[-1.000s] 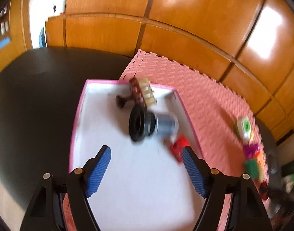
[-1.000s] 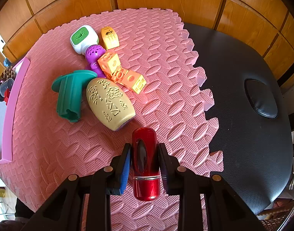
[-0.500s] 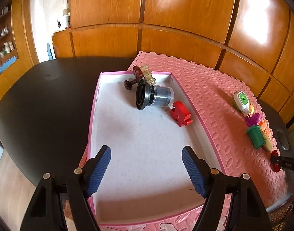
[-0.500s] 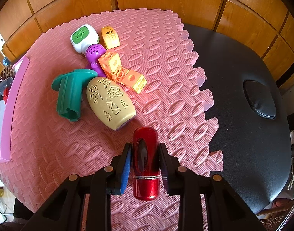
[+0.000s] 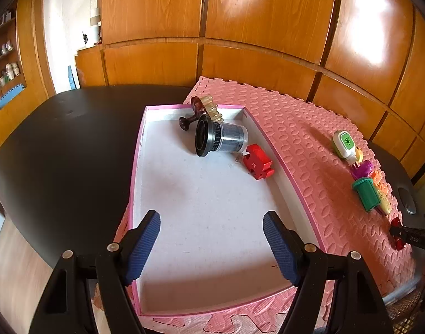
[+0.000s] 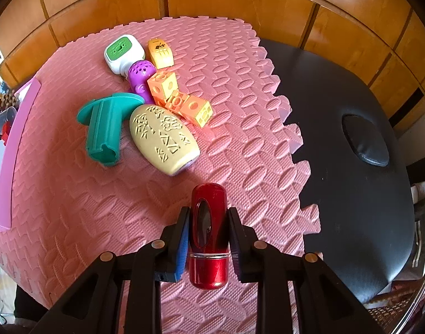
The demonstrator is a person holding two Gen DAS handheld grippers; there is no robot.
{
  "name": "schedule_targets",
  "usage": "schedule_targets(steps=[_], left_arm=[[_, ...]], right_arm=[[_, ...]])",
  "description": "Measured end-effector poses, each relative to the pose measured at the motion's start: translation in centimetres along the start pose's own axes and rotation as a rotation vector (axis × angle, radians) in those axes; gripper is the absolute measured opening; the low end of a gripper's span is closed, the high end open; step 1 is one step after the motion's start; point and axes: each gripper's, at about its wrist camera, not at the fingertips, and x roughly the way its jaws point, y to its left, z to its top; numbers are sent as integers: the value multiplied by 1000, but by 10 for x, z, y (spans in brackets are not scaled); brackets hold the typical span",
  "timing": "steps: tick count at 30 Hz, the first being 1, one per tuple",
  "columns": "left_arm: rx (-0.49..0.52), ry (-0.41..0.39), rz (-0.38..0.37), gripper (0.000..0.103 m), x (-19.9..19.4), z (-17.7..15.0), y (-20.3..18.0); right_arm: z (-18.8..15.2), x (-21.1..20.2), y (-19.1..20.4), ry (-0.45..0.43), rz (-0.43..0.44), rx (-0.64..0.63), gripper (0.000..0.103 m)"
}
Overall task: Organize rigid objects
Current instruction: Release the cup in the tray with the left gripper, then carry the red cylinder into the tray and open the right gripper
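Note:
My right gripper [image 6: 208,233] is shut on a glossy red cylinder [image 6: 208,233] just above the pink foam mat [image 6: 240,89]. Ahead of it lie a beige patterned oval [image 6: 163,139], a teal flanged piece [image 6: 105,128], orange cubes [image 6: 181,97], a purple piece [image 6: 141,76], a white-green device [image 6: 123,53] and an orange tag [image 6: 160,53]. My left gripper [image 5: 211,246] is open and empty over the near end of the pink-rimmed white tray [image 5: 145,139]. The tray holds a black lens [image 5: 218,139], a red block [image 5: 258,161] and a brown brush [image 5: 201,108].
The mat and tray lie on a black table [image 5: 59,139], with a black oval pad [image 6: 365,139] at the right. Wooden wall panels [image 5: 240,27] stand behind. The toy cluster [image 5: 365,172] and the right gripper's tip [image 5: 404,236] show at the far right of the left wrist view.
My left gripper has pulled back and risen from close to the lens, still open. My right gripper has held the red cylinder nearly still.

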Motion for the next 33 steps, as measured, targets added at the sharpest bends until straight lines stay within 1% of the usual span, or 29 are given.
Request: schedule_targets(steps=[4,8,10,15,17,18,24,28,33], left_arm=[[-4,-1,3,77,0,-1,3],[-12,0,3,77,0,-1,6],[-16,-2,3,77,0,-1,7],[-34,-4,6,77,-2,-1,11],[-41,-9,9,77,-4,0,15],[-47,-11,10,77,-5,0,18],[-84,-18,20,77,-10,2,31],[-96,-19,21,77,-10,2,36],[-110,-14,19,77,-9,1,42]], right_arm=[[-6,-5,2,-13,62,29,25],[-7,-15,17,-56,95,9,25],[-5,-23,26,-82,140,-4,25],[5,-45,72,-148,251,-111,25],[10,-49,91,-157,293,-145,25],[14,-52,106,-162,327,-173,25],[20,-65,186,-161,467,-312,25],[22,-60,227,-144,504,-385,25],[29,-45,255,-134,509,-422,25]])
